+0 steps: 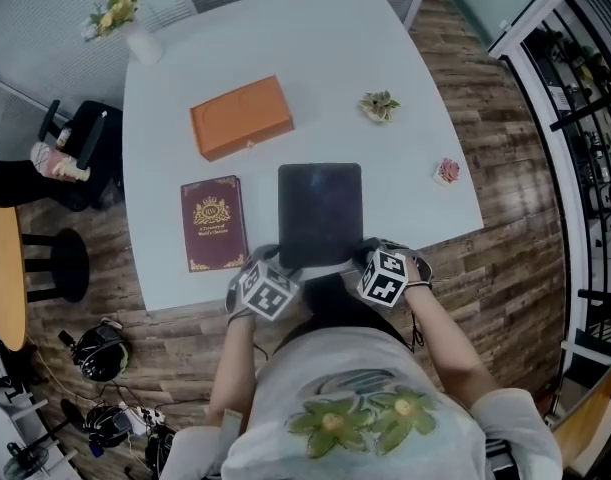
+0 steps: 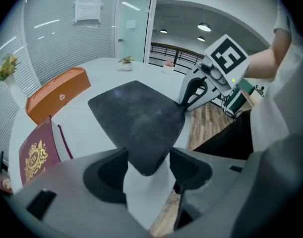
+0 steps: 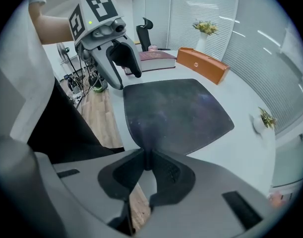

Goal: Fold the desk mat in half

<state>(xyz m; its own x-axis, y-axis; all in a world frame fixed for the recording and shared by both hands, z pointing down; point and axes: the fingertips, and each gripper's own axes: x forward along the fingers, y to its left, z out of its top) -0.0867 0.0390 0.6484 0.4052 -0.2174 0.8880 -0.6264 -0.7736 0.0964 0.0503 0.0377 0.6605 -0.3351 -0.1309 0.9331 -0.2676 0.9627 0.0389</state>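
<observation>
While the mat lay at the near edge of the bench, my right gripper had its jaws pinched on the mat's near right corner. My left gripper had its jaws spread around the left corner, near a book.

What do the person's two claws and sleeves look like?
Both the left claw and the right claw are grey with dark rounded pads; each carries a white cube with black square markers. The person wears a white short-sleeved T-shirt with a flower print.
</observation>
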